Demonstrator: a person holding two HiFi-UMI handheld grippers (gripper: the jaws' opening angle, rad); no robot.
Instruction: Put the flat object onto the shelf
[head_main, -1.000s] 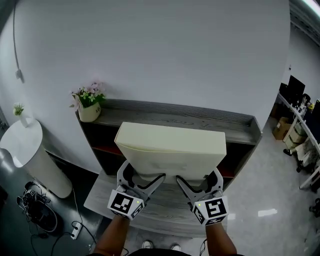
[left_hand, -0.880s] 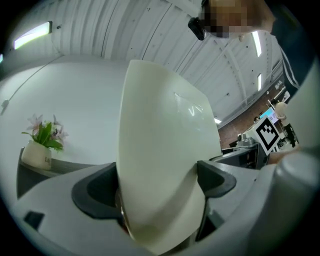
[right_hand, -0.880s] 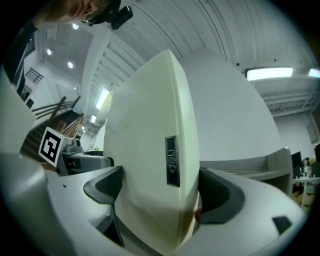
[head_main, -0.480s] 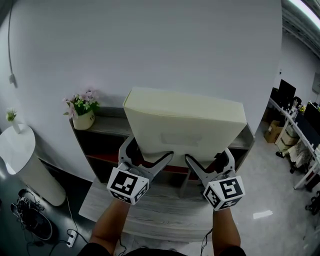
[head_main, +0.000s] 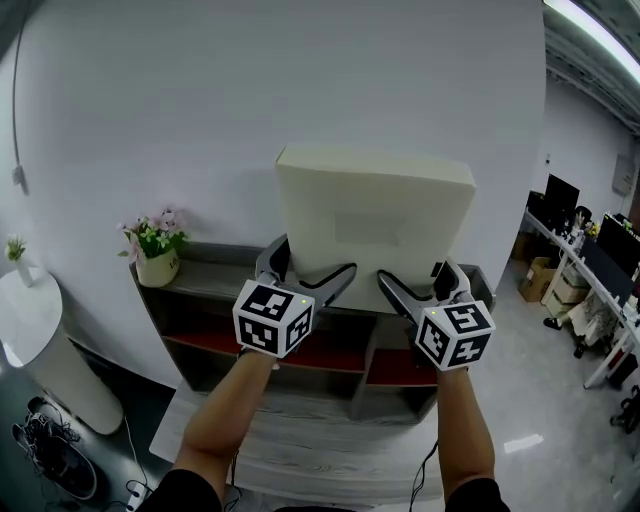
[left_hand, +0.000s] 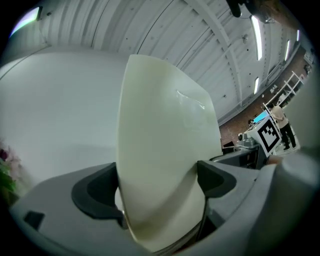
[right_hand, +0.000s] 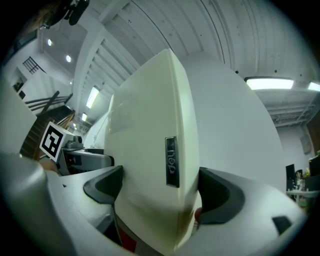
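A large flat cream-white slab (head_main: 372, 225) is held nearly upright in front of the white wall, above the grey shelf unit (head_main: 210, 280). My left gripper (head_main: 312, 283) is shut on its lower left edge, and the slab (left_hand: 160, 165) fills the space between those jaws. My right gripper (head_main: 408, 291) is shut on the lower right edge; in the right gripper view the slab (right_hand: 150, 165) shows a small dark label on its thin side. The slab's bottom edge is hidden behind both grippers.
A potted plant with pink flowers (head_main: 155, 250) stands on the shelf top at the left. The shelf has dark red compartments (head_main: 335, 352) below. A white round stand (head_main: 40, 345) is at far left, cables (head_main: 60, 455) lie on the floor, and office desks (head_main: 590, 290) sit at right.
Both grippers have raised the slab and tipped it from lying low over the shelf to nearly upright against the wall. The head view has lifted with it.
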